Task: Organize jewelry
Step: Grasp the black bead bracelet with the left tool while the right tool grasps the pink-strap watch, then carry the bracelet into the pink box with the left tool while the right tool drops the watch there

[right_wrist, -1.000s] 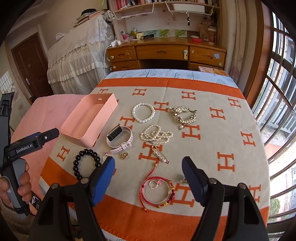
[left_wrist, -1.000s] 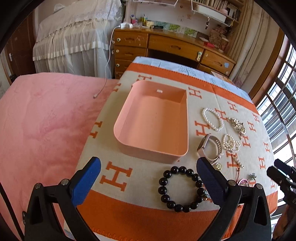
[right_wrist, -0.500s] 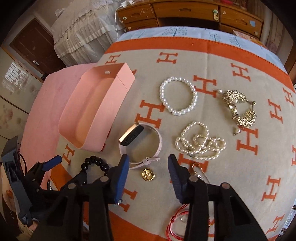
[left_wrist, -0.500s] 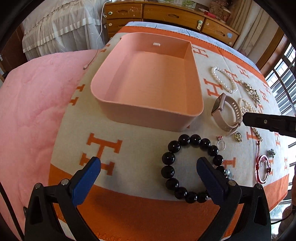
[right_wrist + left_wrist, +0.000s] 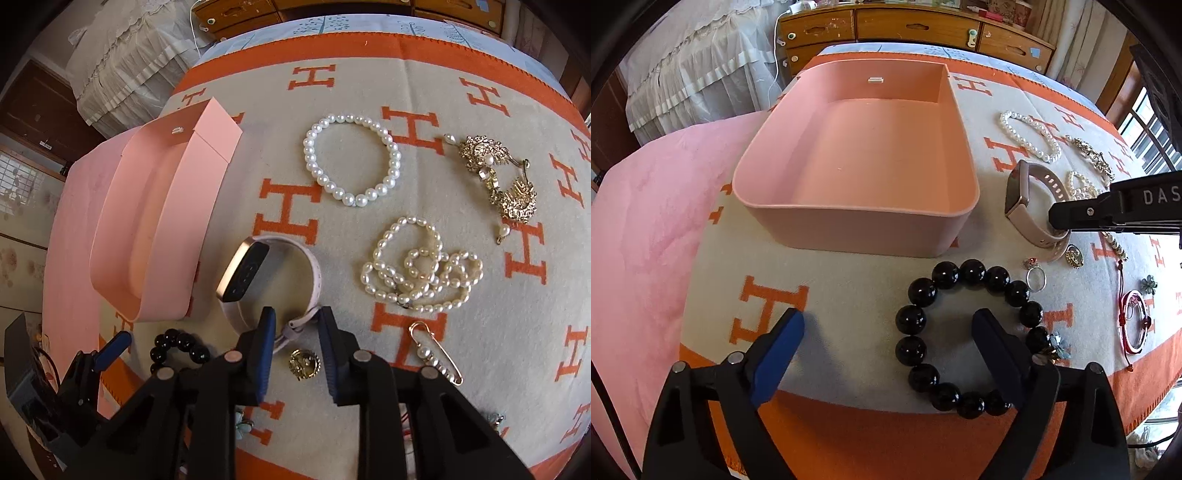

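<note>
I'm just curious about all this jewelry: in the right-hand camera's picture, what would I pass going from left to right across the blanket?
Pink box → black bead bracelet → pink watch → round pearl bracelet → tangled pearl strand → gold brooch.

one tray, one watch, three bead bracelets

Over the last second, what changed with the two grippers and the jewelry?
Both grippers came down toward the blanket. The left gripper, wide open, now straddles one side of the black bead bracelet. The right gripper narrowed its jaws around the pink watch strap end but hasn't clamped it. The pink tray, pearl bracelet and the other pieces lie where they were; nothing is lifted.
</note>
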Motion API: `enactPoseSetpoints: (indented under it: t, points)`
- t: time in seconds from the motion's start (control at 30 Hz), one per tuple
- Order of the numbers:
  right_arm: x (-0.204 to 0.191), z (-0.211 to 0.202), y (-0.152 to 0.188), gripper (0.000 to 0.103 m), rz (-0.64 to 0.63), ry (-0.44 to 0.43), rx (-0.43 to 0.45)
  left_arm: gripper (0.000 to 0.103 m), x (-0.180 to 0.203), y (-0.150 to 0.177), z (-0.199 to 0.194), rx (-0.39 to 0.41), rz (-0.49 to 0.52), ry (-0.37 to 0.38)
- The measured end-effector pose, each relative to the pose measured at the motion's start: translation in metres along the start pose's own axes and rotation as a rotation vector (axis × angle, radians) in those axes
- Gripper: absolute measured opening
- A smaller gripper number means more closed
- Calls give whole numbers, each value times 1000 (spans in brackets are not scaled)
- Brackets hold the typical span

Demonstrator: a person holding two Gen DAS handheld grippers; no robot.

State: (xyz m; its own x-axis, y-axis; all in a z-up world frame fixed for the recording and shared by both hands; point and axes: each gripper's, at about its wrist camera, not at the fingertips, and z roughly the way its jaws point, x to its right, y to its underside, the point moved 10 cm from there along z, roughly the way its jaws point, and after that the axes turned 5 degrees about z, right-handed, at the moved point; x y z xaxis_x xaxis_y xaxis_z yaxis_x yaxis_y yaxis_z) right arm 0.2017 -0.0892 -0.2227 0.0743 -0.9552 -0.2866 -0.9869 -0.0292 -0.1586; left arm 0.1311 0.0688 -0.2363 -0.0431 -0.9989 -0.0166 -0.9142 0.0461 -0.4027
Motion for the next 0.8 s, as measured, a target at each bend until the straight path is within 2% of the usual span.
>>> enactPoseSetpoints:
  t: [0.03, 0.13, 0.17, 0.2, 0.43, 0.8]
  points:
    - [-1, 0, -3, 20, -1, 2, 2, 81, 2, -1, -2, 7, 8, 2]
    - [-1, 1, -6, 18, -6, 8, 14, 48, 7, -2, -8, 34, 27, 8]
    - [-2, 1, -7, 18, -11, 9, 17, 26, 8, -2, -10, 39, 27, 7]
    - [-3, 2, -8, 18, -11, 9, 19, 13, 8, -2, -11, 38, 23, 12]
    - [-1, -10, -8, 16, -3, -16, 46, 13, 5, -3, -16, 41, -35, 58]
    - [-30, -86, -15, 16, -80, -77, 194, 13, 0, -8, -44, 113, -63, 99]
